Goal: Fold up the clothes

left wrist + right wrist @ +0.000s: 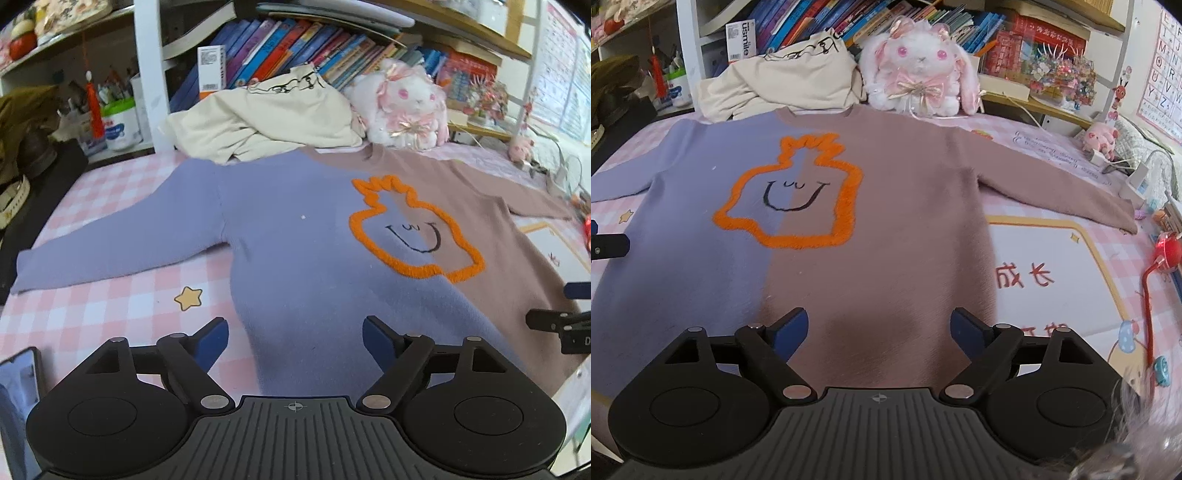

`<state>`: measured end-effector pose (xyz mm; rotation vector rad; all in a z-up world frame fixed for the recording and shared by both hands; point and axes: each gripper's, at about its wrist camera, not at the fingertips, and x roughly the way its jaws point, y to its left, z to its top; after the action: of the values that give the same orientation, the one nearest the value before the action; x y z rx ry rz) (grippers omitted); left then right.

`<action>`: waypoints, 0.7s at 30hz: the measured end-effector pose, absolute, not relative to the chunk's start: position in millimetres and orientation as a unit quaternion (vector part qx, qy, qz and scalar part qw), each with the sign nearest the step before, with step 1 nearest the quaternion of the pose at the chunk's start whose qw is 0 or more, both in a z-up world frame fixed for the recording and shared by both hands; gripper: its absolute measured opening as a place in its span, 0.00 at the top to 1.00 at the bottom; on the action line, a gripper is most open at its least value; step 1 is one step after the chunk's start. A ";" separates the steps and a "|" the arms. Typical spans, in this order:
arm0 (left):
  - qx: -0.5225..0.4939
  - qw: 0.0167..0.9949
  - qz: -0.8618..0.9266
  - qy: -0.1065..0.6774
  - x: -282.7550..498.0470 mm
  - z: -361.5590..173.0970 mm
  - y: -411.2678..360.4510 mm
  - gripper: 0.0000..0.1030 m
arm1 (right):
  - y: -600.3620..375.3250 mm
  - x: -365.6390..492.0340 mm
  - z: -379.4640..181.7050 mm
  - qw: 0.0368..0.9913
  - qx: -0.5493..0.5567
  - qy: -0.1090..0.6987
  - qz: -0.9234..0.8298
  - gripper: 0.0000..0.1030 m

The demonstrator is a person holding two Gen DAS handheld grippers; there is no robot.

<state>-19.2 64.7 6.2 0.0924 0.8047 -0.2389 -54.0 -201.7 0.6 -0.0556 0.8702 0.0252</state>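
A two-tone sweater [295, 236] [886, 206] lies spread flat, front up, on the pink checked bed, purple on one half and dusty pink on the other, with an orange fuzzy outline and a smiling face on its chest. Both sleeves stretch out sideways. My left gripper [295, 332] hovers open over the purple hem area, nothing between its blue pads. My right gripper [879, 328] hovers open over the pink hem area, also empty. The right gripper's tip shows at the right edge of the left wrist view, and the left gripper's tip at the left edge of the right wrist view.
A cream garment [266, 118] [783, 85] is heaped behind the collar beside a white plush rabbit [402, 107] [919, 70]. Bookshelves rise behind them. A phone [18, 391] lies near left. Chargers and cables [1130, 173] and a red toy [1167, 251] sit at right.
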 end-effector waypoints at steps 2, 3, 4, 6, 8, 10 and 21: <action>0.049 0.911 -0.115 0.392 -19.6 5.3 66.9 0.18 | -197.2 -53.8 -0.3 0.905 -0.027 0.423 0.012 0.17; 0.050 0.911 -0.114 0.393 -19.8 4.8 68.3 0.18 | -194.9 -53.6 -0.6 0.905 -0.027 0.424 0.012 0.17; 0.050 0.911 -0.112 0.394 -19.7 4.3 70.3 0.17 | -192.7 -53.3 -0.7 0.905 -0.027 0.424 0.013 0.16; 0.049 0.911 -0.108 0.395 -19.3 3.6 75.5 0.17 | -189.8 -55.1 -1.7 0.905 -0.028 0.425 0.015 0.16; 0.046 0.911 -0.104 0.396 -18.9 3.1 80.5 0.17 | -185.4 -54.6 -2.1 0.904 -0.029 0.425 0.016 0.16; 0.044 0.912 -0.101 0.396 -18.1 2.6 85.1 0.17 | -182.0 -54.4 -2.5 0.904 -0.029 0.426 0.018 0.16; 0.030 0.916 -0.078 0.393 -13.2 1.7 110.8 0.17 | -162.1 -45.8 -0.9 0.905 -0.037 0.423 0.019 0.16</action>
<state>-13.2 110.8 1.7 0.0617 0.8097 -0.1613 -45.8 -162.1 -0.9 -0.0772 0.8736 0.0401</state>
